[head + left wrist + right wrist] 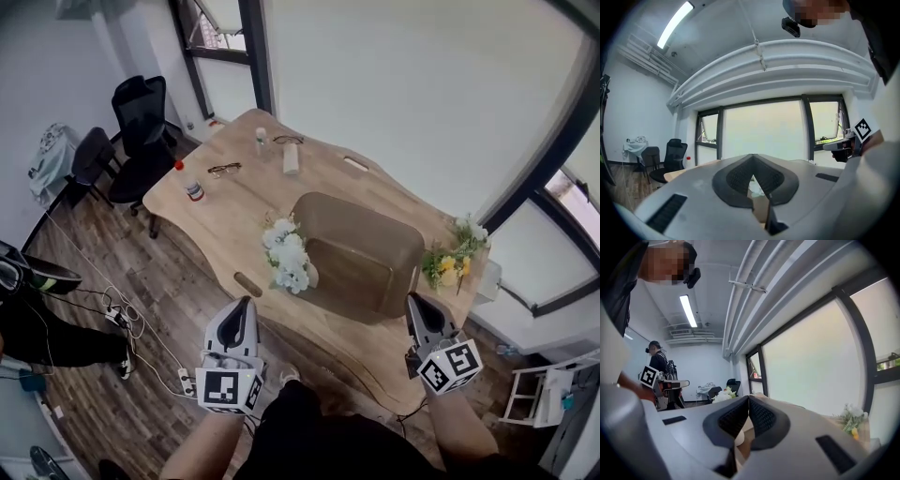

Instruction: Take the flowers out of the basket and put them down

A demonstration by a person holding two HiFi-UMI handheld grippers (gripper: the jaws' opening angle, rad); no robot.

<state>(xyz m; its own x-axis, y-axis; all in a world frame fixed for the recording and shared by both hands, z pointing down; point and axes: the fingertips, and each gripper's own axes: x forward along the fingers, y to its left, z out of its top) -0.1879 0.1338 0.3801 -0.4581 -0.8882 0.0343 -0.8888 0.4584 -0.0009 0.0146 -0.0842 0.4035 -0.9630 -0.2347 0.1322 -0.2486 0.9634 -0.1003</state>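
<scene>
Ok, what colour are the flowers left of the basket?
The flowers are white with some green; head view shows them best.

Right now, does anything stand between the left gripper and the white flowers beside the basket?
Nothing visible does. From the left gripper, only bare tabletop runs to the white flowers, which lie beside the basket, on its left in the head view.
</scene>
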